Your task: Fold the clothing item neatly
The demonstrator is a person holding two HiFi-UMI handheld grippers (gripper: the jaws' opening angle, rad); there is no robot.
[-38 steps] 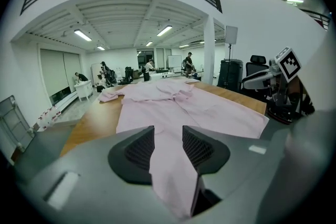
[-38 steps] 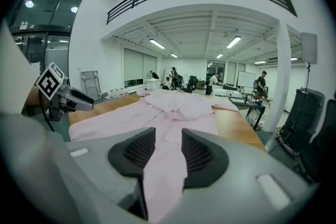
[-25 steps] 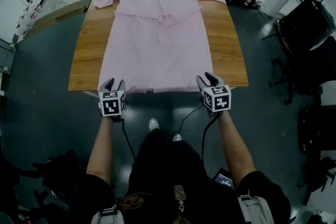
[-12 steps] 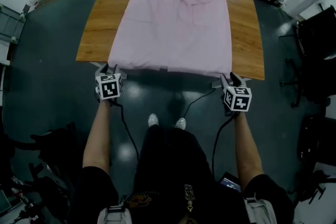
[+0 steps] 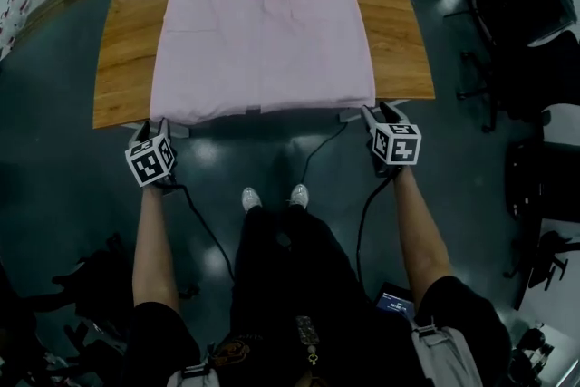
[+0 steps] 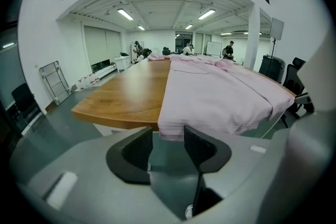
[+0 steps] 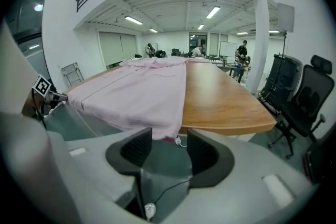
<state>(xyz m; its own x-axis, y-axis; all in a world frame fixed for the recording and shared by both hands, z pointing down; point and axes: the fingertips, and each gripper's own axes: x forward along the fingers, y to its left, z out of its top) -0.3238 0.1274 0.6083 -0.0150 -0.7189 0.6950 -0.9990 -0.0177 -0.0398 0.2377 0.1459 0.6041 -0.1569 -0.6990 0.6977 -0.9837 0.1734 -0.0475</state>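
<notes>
Head view: pink garment (image 5: 258, 23) flat on table (image 5: 122, 59)

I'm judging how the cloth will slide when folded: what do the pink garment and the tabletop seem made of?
Pink garment: thin woven cloth, perhaps cotton or a blend, matte; it lies flat with soft creases and droops over the near edge. Tabletop: wood or wood veneer, smooth, slightly glossy; brown grain streaks and a pale sheen show.
</notes>
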